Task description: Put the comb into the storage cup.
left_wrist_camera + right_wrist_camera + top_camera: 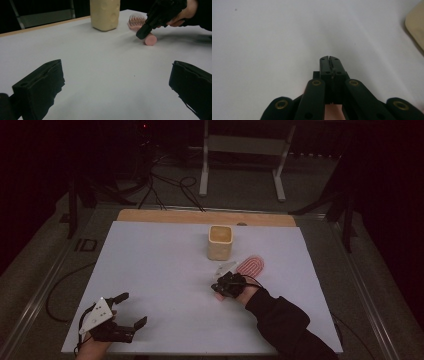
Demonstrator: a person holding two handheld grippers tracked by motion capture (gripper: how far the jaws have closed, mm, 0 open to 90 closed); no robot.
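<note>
Fingers of the right gripper (223, 286) were fully closed over the pink handle (150, 40) of a hairbrush (250, 266) (whether the pads pinched it could not be told). The hairbrush lay flat on the white tabletop (160, 265), near a beige cup (220, 242). The left gripper (131, 310) rested at the near left edge, fingers wide apart, holding nothing.
</note>
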